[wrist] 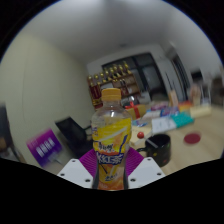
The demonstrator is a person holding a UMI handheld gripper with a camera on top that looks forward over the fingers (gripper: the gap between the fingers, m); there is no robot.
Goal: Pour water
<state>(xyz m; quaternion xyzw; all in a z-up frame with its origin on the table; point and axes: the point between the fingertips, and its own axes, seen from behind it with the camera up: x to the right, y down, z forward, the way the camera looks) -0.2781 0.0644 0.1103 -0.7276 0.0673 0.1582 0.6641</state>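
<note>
The jaws (pixel 110 172) are closed on a bottle (pixel 111 140) of yellow drink, their pink pads (pixel 90 160) pressed to its labelled sides, holding it upright and lifted clear. Just beyond to the right, a black cup (pixel 158 149) stands on the pale surface (pixel 195 140). Farther back, shelves (pixel 115 80) with small items line the wall.

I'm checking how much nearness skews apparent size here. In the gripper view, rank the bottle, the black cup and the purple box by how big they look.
1. The bottle, held between the fingers, looks by far the largest, though its nearness inflates it.
2. and 3. The purple box and the black cup look alike; unsure which is larger.
</note>
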